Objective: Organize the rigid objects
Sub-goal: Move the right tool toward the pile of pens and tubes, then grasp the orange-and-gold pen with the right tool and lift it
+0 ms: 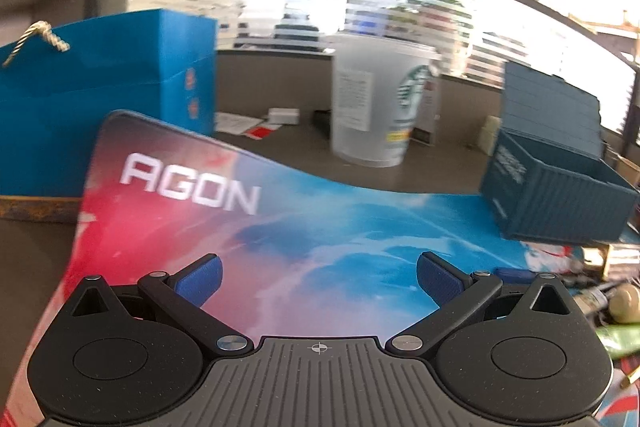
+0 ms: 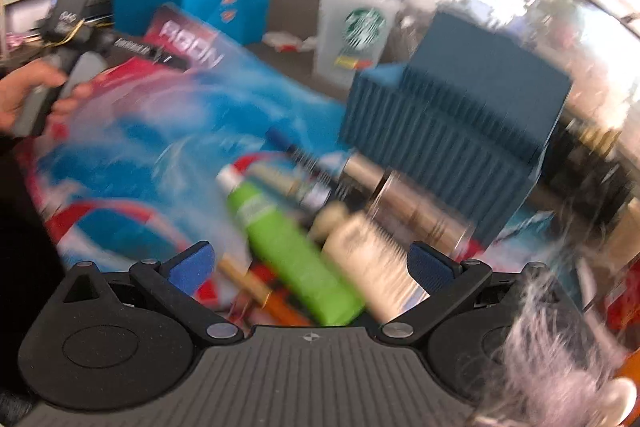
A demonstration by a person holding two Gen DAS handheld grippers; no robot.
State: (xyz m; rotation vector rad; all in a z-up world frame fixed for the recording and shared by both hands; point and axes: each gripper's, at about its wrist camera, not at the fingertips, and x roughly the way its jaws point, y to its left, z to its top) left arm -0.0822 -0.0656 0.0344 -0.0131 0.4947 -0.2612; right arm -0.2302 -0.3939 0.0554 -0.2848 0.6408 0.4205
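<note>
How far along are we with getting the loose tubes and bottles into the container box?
Nothing looks done yet. The green tube, cream bottle and a metallic bottle lie on the mat beside the teal container box; blur hides whether it holds anything. In hand: nothing. The right claw is open above the pile, the left claw open over bare mat. Left: every pick.
</note>
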